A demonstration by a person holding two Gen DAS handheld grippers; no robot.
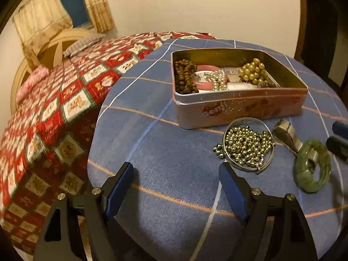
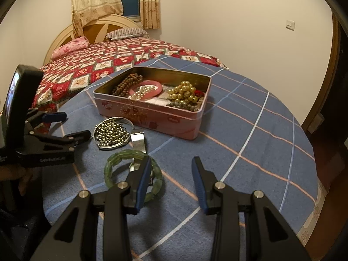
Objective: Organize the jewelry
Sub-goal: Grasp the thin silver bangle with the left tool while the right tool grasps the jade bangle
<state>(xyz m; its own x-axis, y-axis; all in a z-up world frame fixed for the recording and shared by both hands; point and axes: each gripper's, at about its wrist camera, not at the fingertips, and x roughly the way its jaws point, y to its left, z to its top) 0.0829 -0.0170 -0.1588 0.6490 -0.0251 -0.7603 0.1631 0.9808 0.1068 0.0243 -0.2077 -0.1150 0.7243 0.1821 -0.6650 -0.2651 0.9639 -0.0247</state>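
Observation:
A pink tin (image 1: 239, 108) (image 2: 152, 117) stands open on the blue checked tablecloth (image 1: 163, 195), holding brown beads (image 1: 184, 78), a pink bangle (image 2: 157, 89), pearls and a bunch of gold beads (image 1: 253, 70). In front of it lies a silver ring filled with small gold beads (image 1: 248, 145) (image 2: 111, 132). Beside that, a silver watch band (image 1: 287, 134) (image 2: 138, 139) runs into a green bracelet (image 1: 313, 167) (image 2: 113, 163). My left gripper (image 1: 176, 167) (image 2: 77, 124) hangs open over bare cloth, just left of the bead ring. My right gripper (image 2: 171, 159) is open and empty, its left finger covering the green bracelet's right side.
The table is round, and its edge falls away at the left and the near right. Beyond it is a bed with a red patchwork quilt (image 2: 104, 65) and pillows. A wooden door frame (image 2: 332, 65) stands at the right. A hand holds the left gripper's handle at the left edge.

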